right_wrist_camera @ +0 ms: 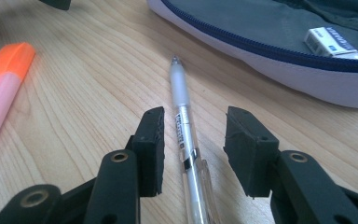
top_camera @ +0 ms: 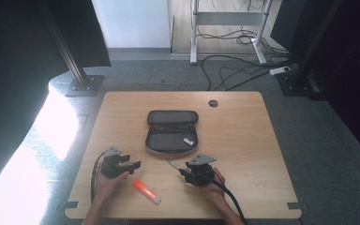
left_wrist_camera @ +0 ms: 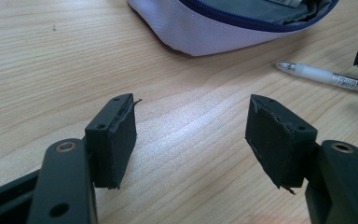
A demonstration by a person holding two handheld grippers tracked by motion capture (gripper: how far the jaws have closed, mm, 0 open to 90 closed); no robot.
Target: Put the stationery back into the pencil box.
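Note:
An open grey pencil case [top_camera: 172, 131] lies in the middle of the table with a white eraser [right_wrist_camera: 331, 42] inside. A clear pen [right_wrist_camera: 184, 126] rests on the wood just in front of the case, tip toward it. My right gripper [right_wrist_camera: 196, 114] is open, its jaws standing on either side of the pen's barrel without pressing it. In the high view that gripper [top_camera: 183, 169] sits at the pen's near end. My left gripper [left_wrist_camera: 191, 100] is open over bare wood, left of the pen [left_wrist_camera: 321, 74]. An orange highlighter [top_camera: 146, 191] lies between the two hands.
The table [top_camera: 243, 140] has a round cable hole [top_camera: 213, 103] at the back. Beyond it are desk legs and loose cables [top_camera: 234, 65] on the floor. A dark stand base [top_camera: 84, 84] sits at the back left.

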